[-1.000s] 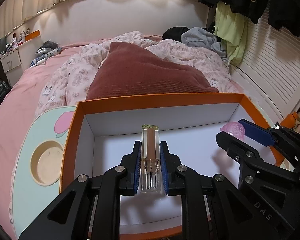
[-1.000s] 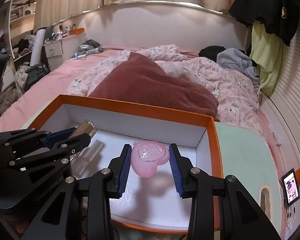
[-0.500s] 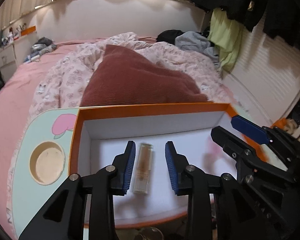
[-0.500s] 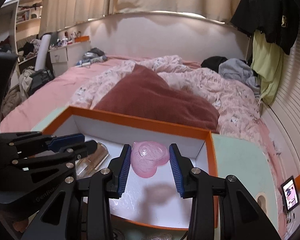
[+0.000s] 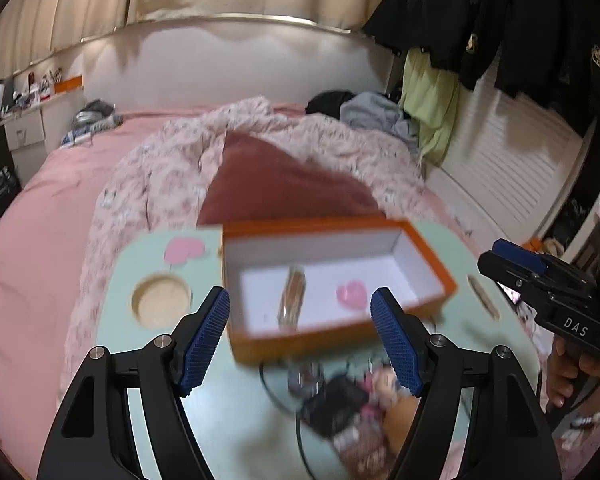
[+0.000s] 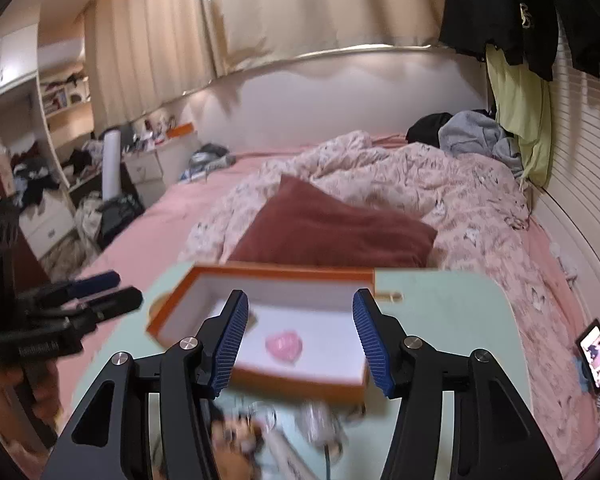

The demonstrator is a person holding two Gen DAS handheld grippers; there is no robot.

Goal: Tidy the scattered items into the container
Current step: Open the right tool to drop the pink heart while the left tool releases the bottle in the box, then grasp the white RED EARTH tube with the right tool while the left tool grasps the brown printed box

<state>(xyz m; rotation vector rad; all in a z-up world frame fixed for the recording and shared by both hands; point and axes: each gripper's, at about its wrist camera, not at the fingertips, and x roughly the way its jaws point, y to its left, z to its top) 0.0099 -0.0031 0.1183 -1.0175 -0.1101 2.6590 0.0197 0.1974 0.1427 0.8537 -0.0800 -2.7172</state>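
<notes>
An orange box (image 5: 428,256) (image 6: 260,380) with a white inside stands on a pale green tray table (image 5: 120,276) (image 6: 460,320) on the bed. Inside it lie a clear tube with a brown filling (image 5: 293,298) and a pink heart-shaped piece (image 5: 352,294) (image 6: 285,343). My left gripper (image 5: 300,336) hangs above and in front of the box, its jaws opening, nothing between them. My right gripper (image 6: 298,338) is also raised, jaws opening, nothing between them. Each gripper shows at the edge of the other's view, the right gripper (image 5: 540,280) and the left gripper (image 6: 72,300).
Several blurred small items and a dark cable (image 5: 348,404) (image 6: 260,428) lie on the tray in front of the box. A round cup recess (image 5: 162,300) is at the tray's left. A red cushion (image 5: 280,184) and a crumpled quilt lie behind. A phone (image 6: 596,354) stands at the right.
Both grippers let go: the tube and the pink heart now lie in the box. Both grippers opened wider and pulled up and back, so the box looks smaller and lower.
</notes>
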